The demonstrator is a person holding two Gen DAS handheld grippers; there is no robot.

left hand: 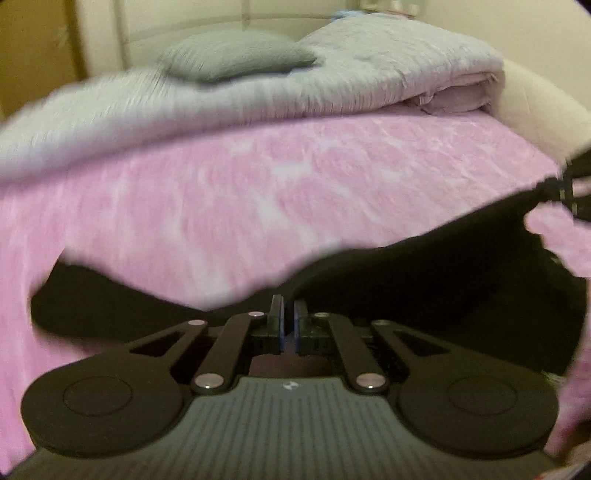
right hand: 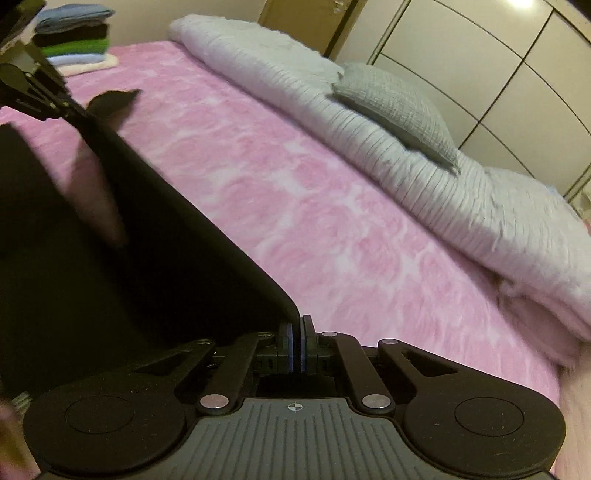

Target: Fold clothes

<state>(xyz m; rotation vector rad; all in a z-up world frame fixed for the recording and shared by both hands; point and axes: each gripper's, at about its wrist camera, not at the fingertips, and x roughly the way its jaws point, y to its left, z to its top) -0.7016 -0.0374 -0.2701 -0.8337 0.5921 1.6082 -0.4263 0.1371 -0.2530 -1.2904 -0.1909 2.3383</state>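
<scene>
I work over a bed that is covered with a fluffy pink blanket with paler patches. Along its far side lies a rolled grey duvet, and a darker grey pillow rests on top of it. Behind the bed there are cream cupboard doors with thin dark lines between the panels, and beside them a brown wooden door. At one corner of the bed stands a stack of folded clothes: blue on top, then black, green, pale blue and cream. The black garment is held up over the pink blanket and stretched between my two tools. My left hand-held gripper has its blue pads almost together and pinches one edge of the black cloth. My right hand-held gripper is pressed together on the other corner, and the cloth runs away from it as a tight straight edge. A loose end of the garment lies on the blanket. I can read no writing; each tool body carries only a small round mark. The pictures are partly blurred.
</scene>
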